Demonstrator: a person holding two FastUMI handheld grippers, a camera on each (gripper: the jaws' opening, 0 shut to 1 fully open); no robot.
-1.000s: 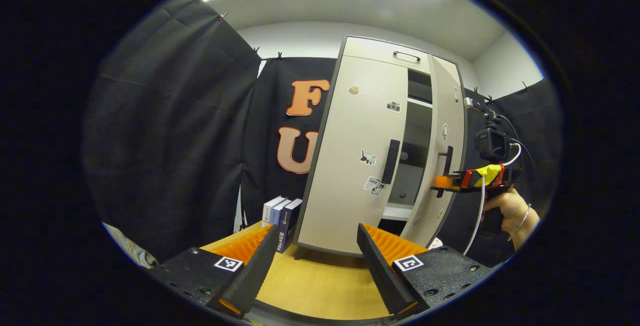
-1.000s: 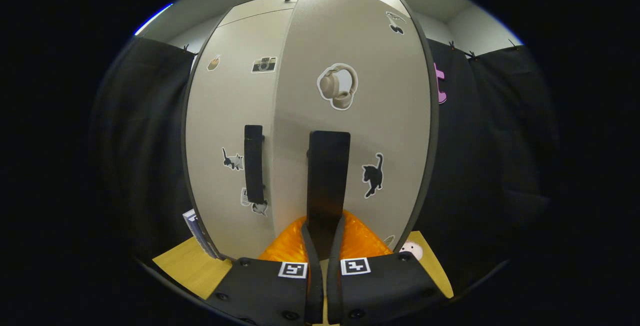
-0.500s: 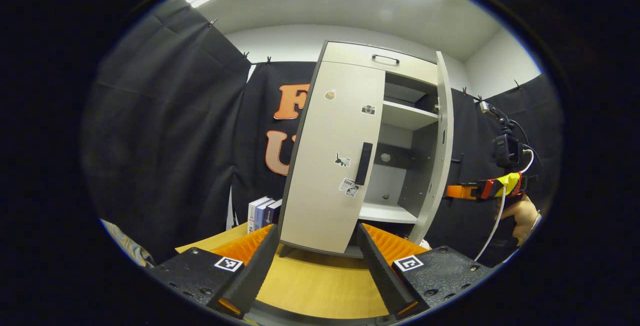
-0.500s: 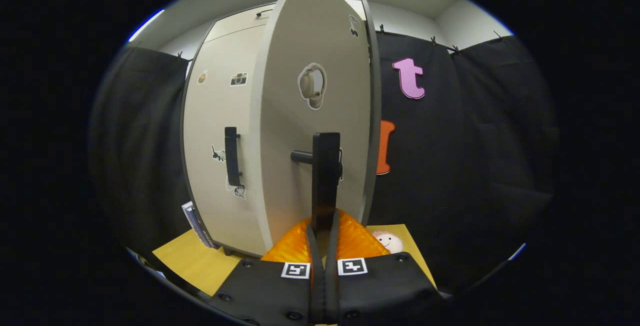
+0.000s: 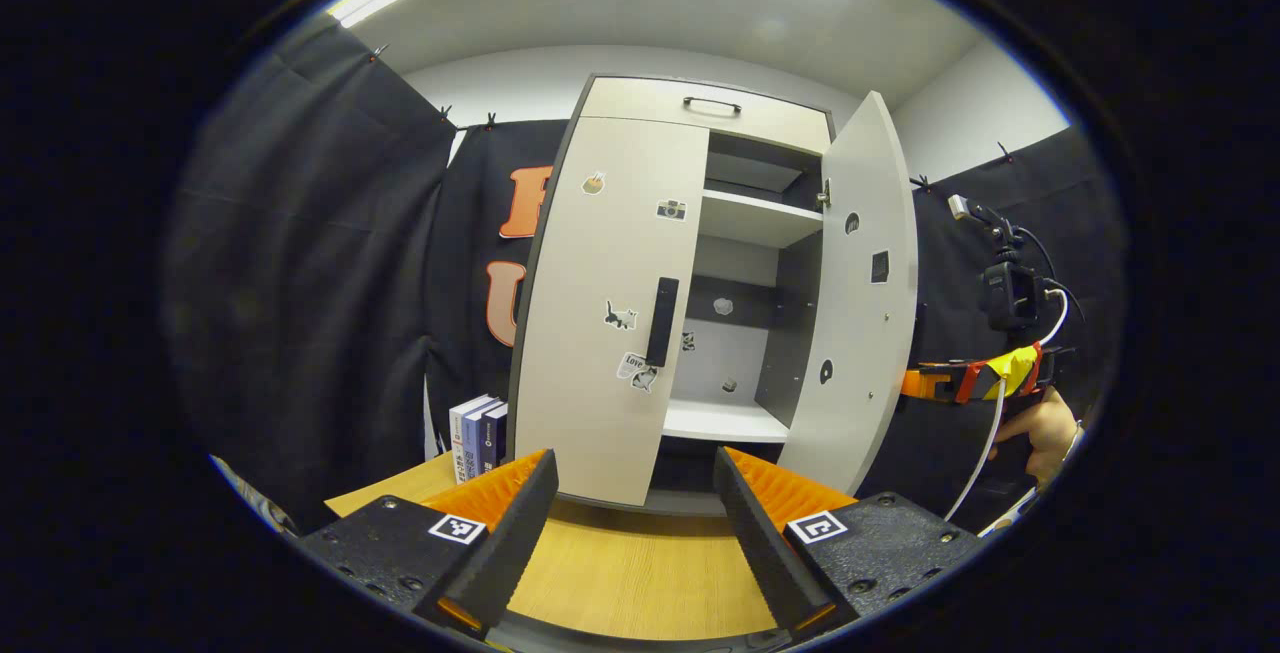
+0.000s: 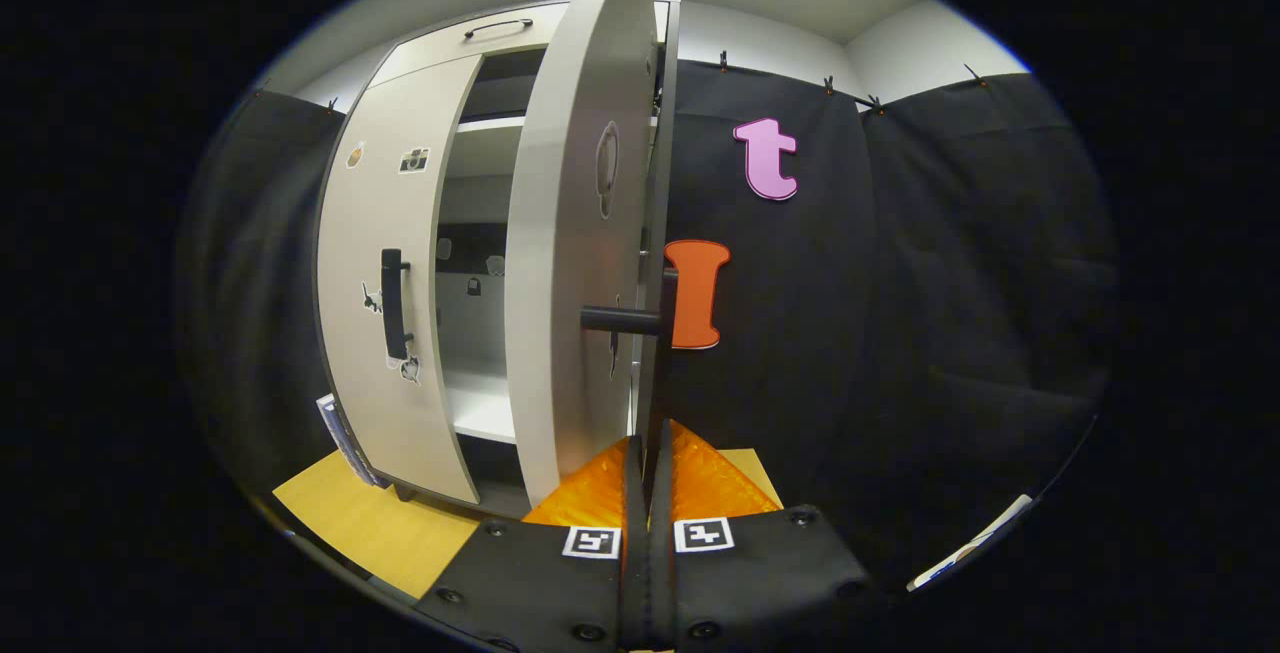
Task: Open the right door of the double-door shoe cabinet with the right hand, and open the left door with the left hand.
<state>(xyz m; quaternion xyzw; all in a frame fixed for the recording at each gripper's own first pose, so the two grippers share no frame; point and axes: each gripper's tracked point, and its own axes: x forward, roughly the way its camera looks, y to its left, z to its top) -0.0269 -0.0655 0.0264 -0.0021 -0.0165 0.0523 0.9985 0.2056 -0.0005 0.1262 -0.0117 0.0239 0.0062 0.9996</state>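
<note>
**Right door open, left door shut**

Right door [image 5: 855,303] of the shoe cabinet [image 5: 700,113] is swung wide, shelves exposed. Right gripper [image 6: 648,493] has its fingers clamped on the right door handle [image 6: 664,353]; a hand [image 5: 1040,428] holds it. Left door [image 5: 600,313] is closed, its handle [image 5: 661,321] untouched. Left gripper [image 5: 632,533] hovers over the wooden table [image 5: 640,583], fingers spread, holding nothing. Books [image 5: 478,433] stand beside the cabinet.
</note>
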